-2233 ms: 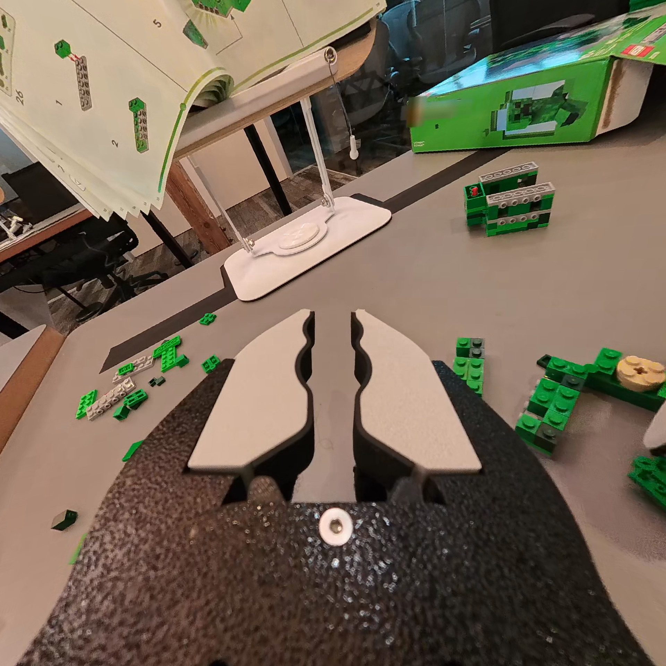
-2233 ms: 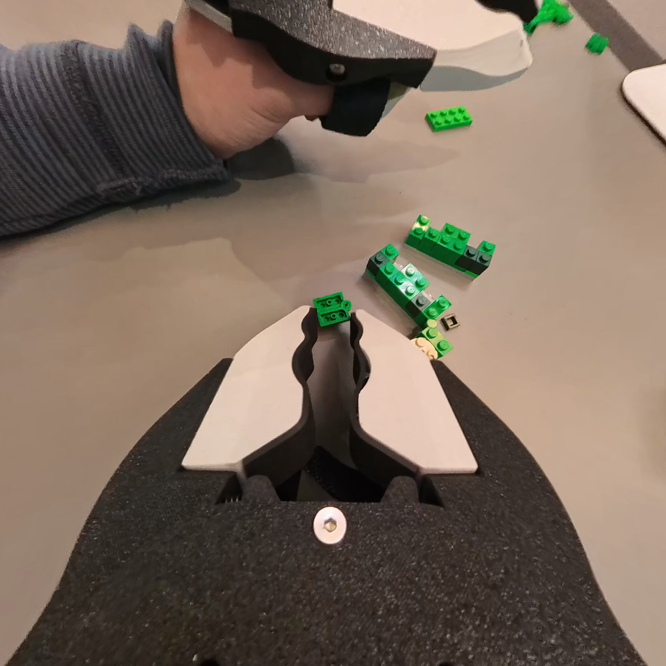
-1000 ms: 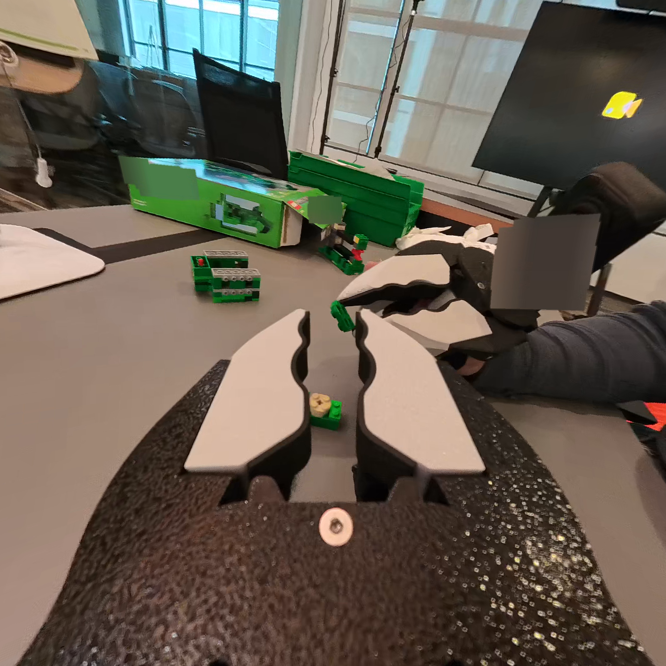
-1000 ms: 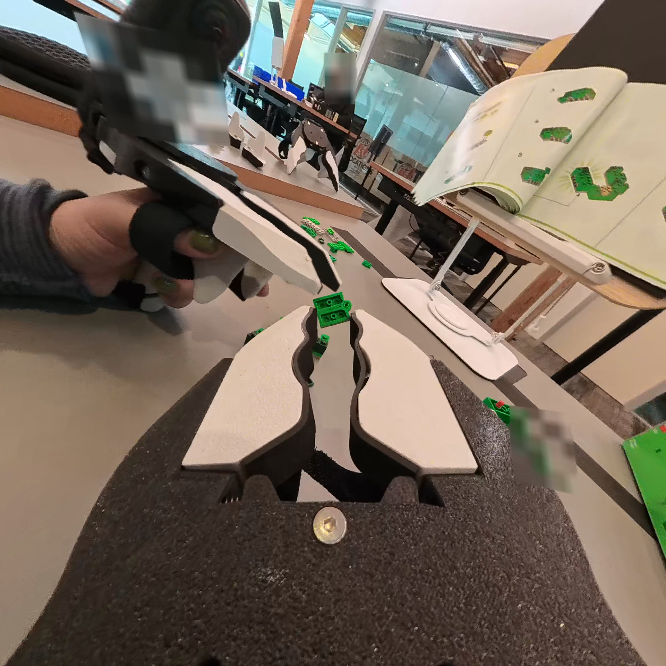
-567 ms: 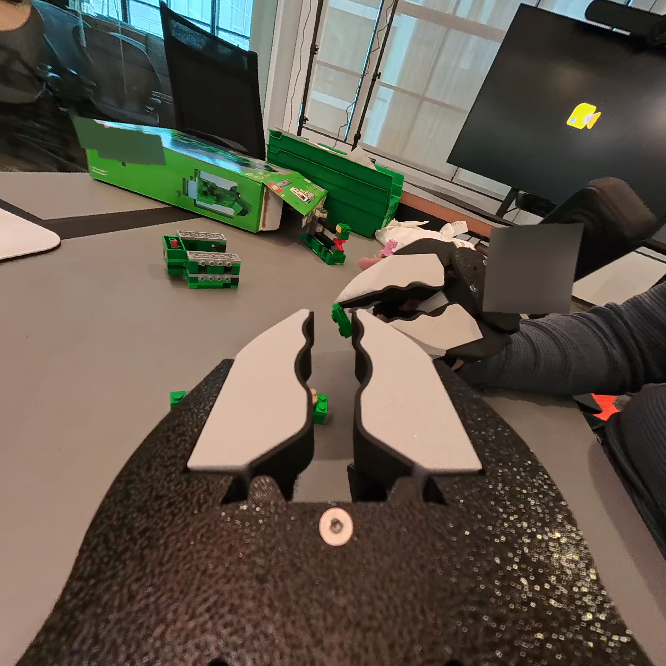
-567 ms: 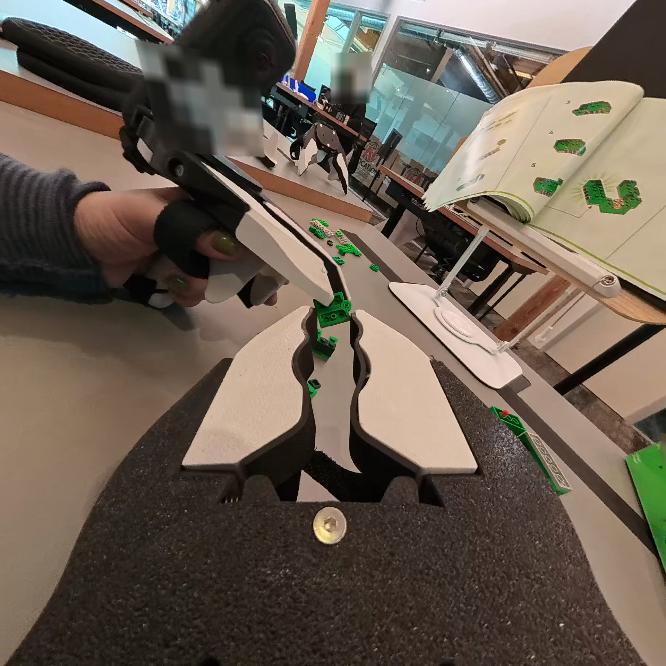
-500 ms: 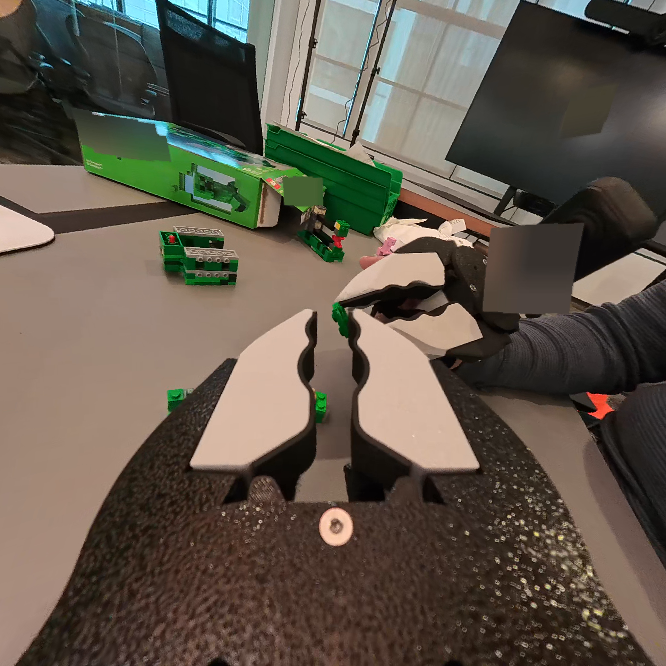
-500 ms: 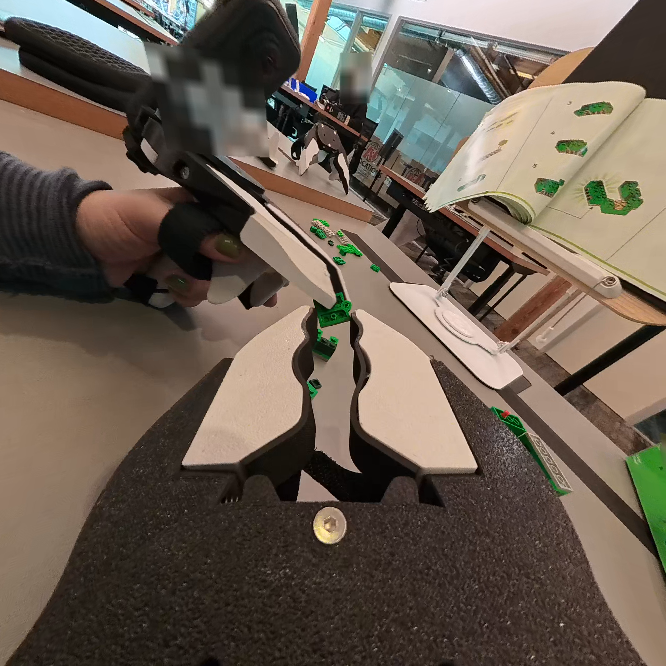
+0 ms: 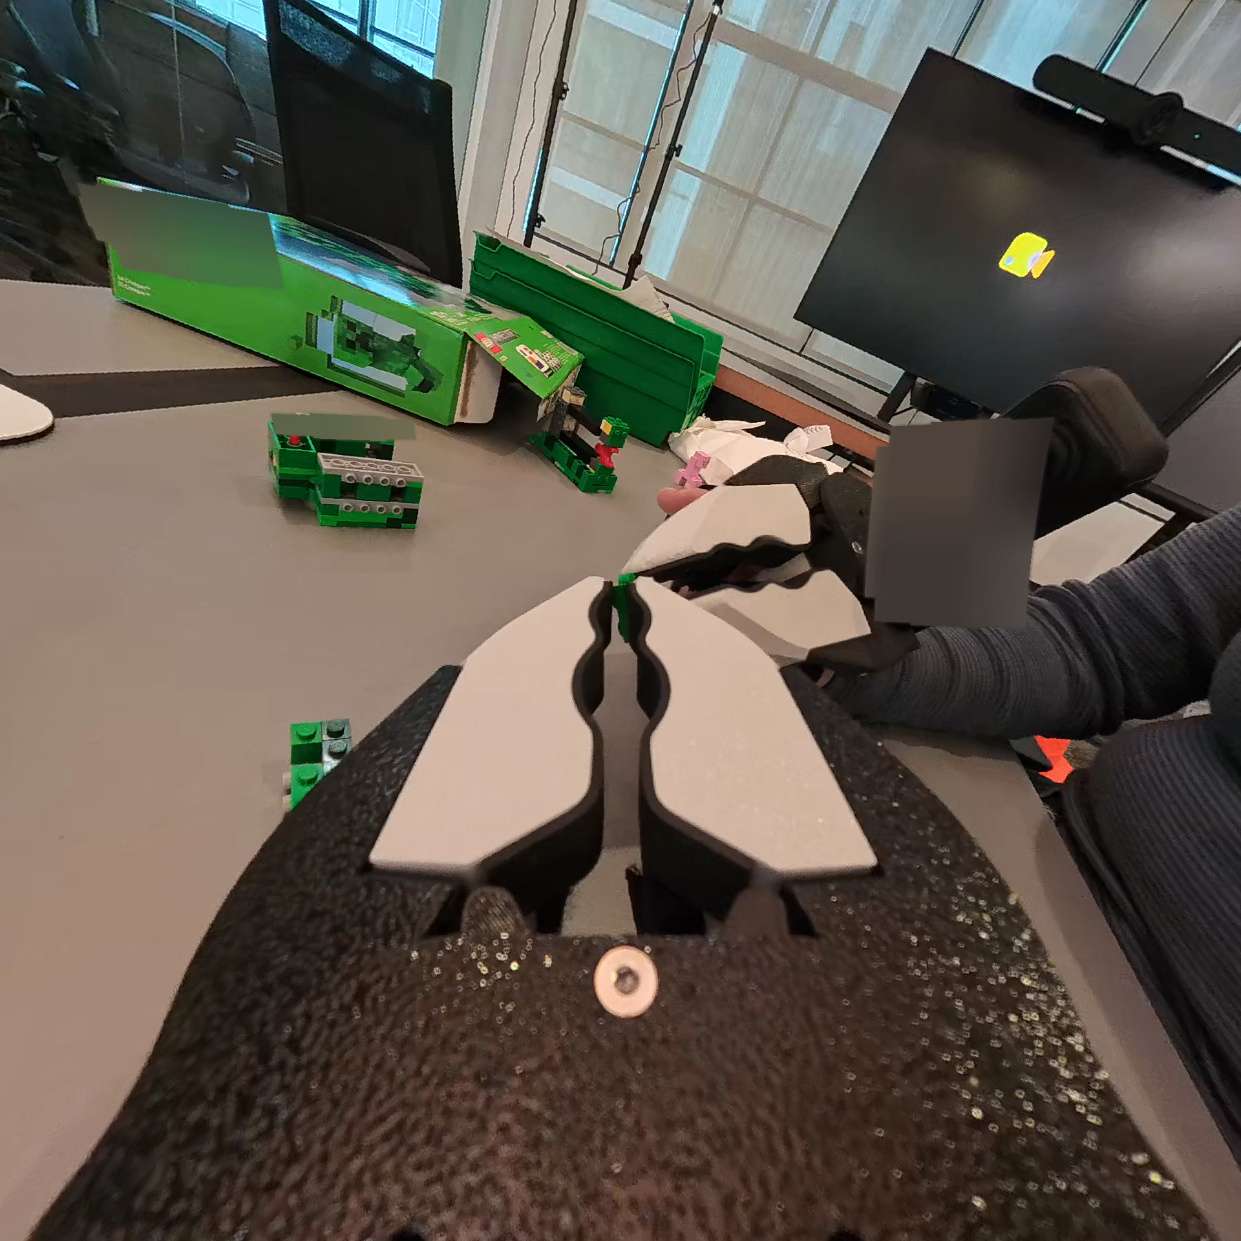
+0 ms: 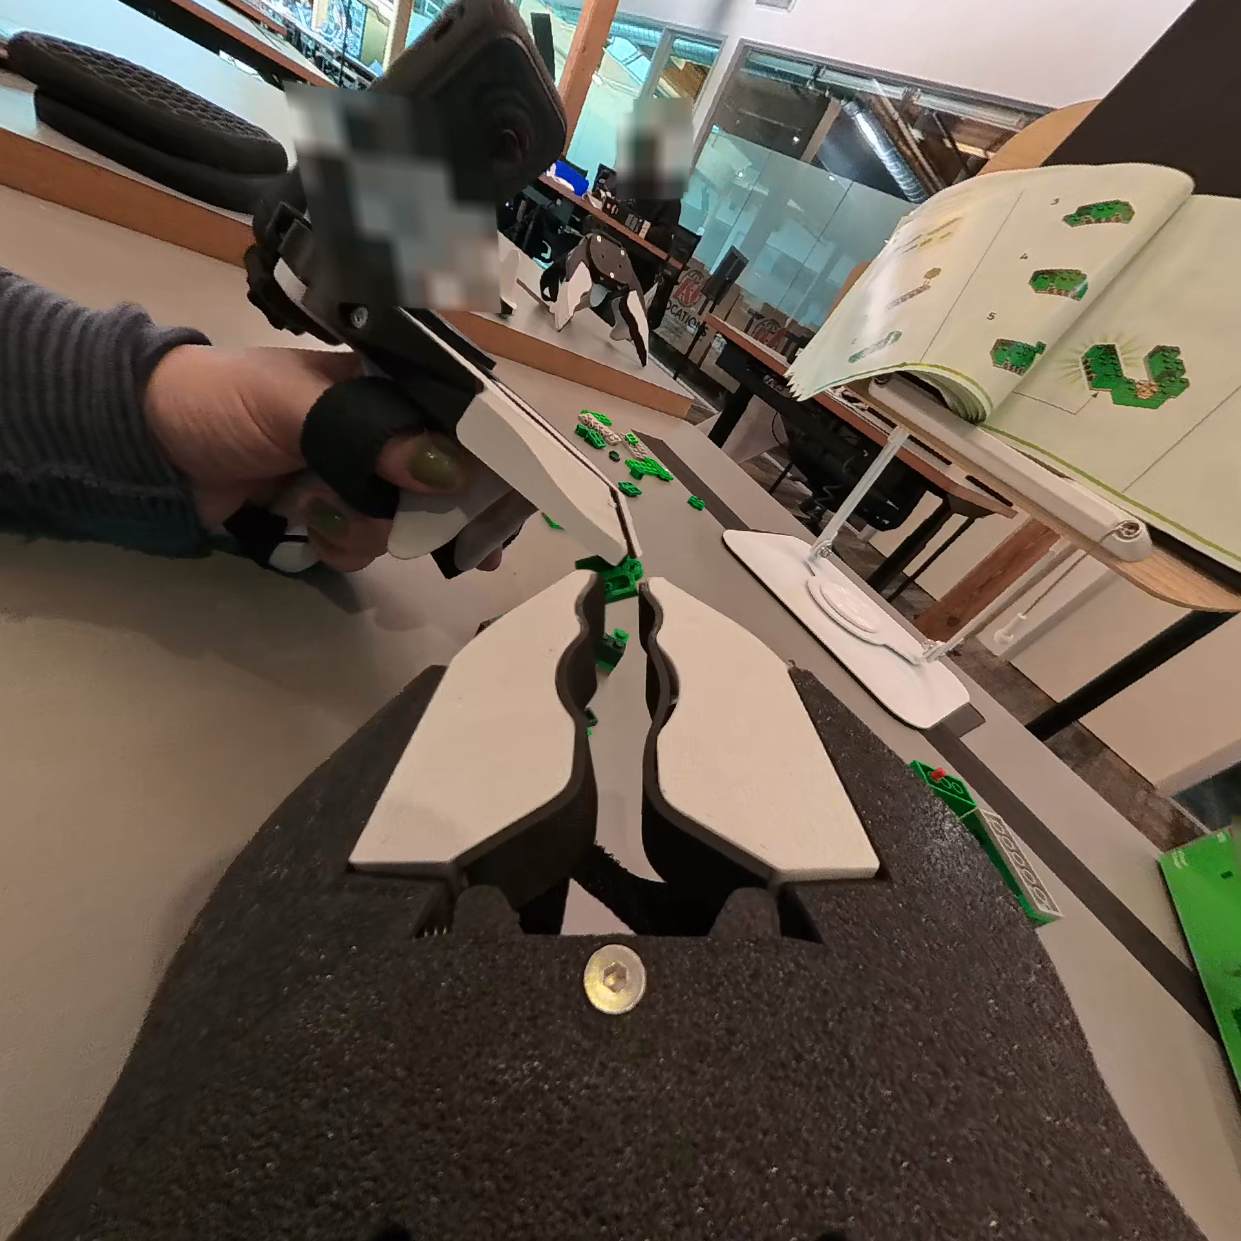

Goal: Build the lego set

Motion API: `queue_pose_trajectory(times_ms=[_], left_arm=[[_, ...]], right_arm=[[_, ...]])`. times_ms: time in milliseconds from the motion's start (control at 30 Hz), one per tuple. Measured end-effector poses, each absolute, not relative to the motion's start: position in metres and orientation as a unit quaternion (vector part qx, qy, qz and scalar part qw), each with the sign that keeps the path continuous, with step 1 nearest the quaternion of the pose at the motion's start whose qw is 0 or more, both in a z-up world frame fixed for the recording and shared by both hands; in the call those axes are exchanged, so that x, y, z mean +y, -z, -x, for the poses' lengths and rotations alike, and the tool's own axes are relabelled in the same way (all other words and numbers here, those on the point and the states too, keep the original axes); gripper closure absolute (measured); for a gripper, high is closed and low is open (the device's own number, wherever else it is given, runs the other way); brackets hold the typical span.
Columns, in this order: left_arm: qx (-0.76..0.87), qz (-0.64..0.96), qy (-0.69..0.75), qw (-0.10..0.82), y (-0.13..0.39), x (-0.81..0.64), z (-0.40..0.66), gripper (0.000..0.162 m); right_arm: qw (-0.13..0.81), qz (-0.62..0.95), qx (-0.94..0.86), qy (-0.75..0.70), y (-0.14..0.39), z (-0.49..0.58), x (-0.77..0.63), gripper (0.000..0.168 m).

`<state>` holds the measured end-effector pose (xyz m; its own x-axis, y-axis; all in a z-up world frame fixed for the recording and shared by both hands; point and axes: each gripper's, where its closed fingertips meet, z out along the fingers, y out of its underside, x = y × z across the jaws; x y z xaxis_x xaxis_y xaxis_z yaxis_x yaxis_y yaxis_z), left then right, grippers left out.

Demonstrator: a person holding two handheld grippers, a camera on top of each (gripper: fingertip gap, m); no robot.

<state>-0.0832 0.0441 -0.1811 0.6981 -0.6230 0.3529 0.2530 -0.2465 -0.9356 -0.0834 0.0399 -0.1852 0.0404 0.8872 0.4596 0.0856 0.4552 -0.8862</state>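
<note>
A small green Lego piece (image 9: 624, 604) is pinched between the fingertips of my left gripper (image 9: 621, 594), whose jaws are nearly together. My right gripper (image 9: 671, 567) comes in from the right, and its tips meet the same piece. In the right wrist view the green piece (image 10: 618, 577) sits between the tips of my right gripper (image 10: 616, 585), and the left gripper (image 10: 621, 547) reaches down onto it from the left. The piece is held above the grey table (image 9: 168, 604). Its exact shape is mostly hidden by the fingers.
Green and grey partial builds (image 9: 346, 470) (image 9: 581, 450) and a small block (image 9: 319, 745) lie on the table. A green box (image 9: 302, 322) and a bin (image 9: 604, 342) stand behind. An open instruction booklet (image 10: 1047, 302) rests on a white stand (image 10: 853, 604). Loose pieces (image 10: 618, 450) lie beyond. My left and right fingertips are right by each other.
My left gripper has moved up to the green piece that the right gripper holds and narrowed its jaws onto it. Both grippers have drawn closer together.
</note>
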Motion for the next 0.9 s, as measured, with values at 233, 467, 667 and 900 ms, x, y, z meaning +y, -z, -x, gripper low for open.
queue_pose_trajectory(times_ms=[233, 467, 667, 900], left_arm=[[0.129, 0.676, 0.371, 0.624, 0.173, 0.041, 0.088, 0.159], [0.182, 0.608, 0.396, 0.664, 0.155, 0.026, 0.081, 0.159], [0.194, 0.614, 0.386, 0.66, 0.157, 0.027, 0.077, 0.159], [0.209, 0.626, 0.376, 0.651, 0.162, 0.028, 0.071, 0.159]], right_arm=[[0.591, 0.4, -0.594, -0.37, 0.181, 0.081, 0.038, 0.153], [0.432, 0.399, -0.57, -0.574, 0.172, 0.072, 0.016, 0.147], [0.396, 0.414, -0.56, -0.598, 0.173, 0.073, 0.018, 0.15], [0.399, 0.418, -0.562, -0.592, 0.174, 0.074, 0.018, 0.159]])
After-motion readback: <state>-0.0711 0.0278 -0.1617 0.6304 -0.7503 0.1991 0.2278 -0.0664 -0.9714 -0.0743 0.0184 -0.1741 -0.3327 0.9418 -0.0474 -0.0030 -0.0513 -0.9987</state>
